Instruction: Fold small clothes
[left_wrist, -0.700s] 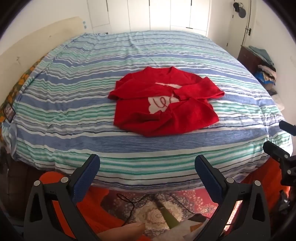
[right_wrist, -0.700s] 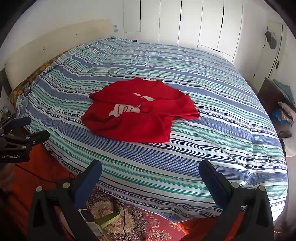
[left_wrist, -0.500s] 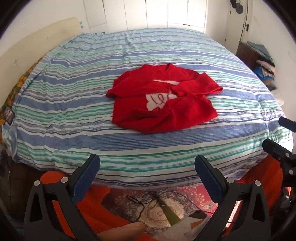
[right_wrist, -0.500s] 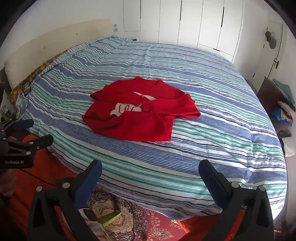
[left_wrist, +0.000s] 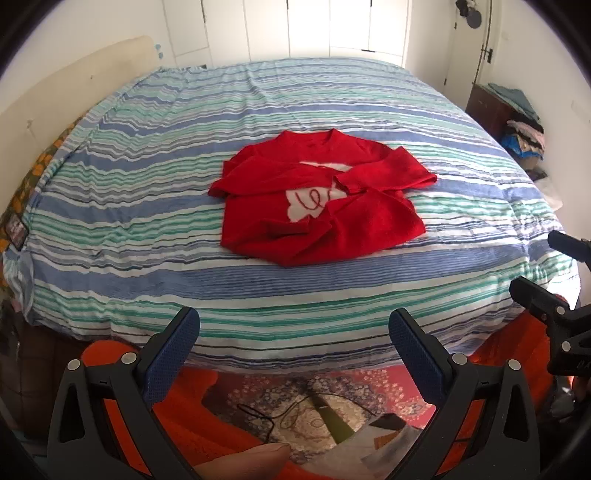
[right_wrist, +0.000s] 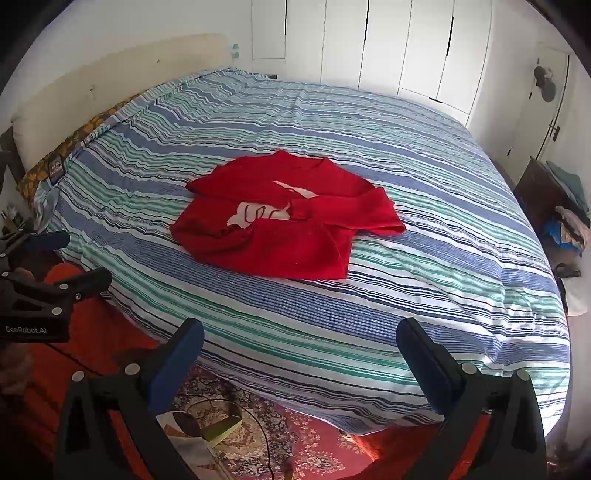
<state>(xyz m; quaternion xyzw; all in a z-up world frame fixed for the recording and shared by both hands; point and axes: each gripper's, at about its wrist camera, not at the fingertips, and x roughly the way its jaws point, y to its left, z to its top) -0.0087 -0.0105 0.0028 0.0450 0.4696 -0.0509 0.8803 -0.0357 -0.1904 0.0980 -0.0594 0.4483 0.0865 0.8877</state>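
A small red sweater (left_wrist: 321, 199) with a white patch on the chest lies rumpled in the middle of the striped bed (left_wrist: 184, 155), its sleeves crossed over its front. It also shows in the right wrist view (right_wrist: 291, 225). My left gripper (left_wrist: 293, 332) is open and empty, held off the bed's near edge above the floor. My right gripper (right_wrist: 299, 343) is open and empty, also short of the bed's edge. Each gripper shows at the side of the other's view.
The bed (right_wrist: 424, 295) has a beige headboard (right_wrist: 110, 85) at the left. A patterned rug (left_wrist: 314, 398) with a cable and small items lies below. A dark dresser with piled clothes (left_wrist: 517, 122) stands at the right. White wardrobe doors (right_wrist: 388, 44) are behind.
Both grippers have risen slightly and tilted toward the bed, so the sweater sits lower in view. Both stay open. The sweater has not moved.
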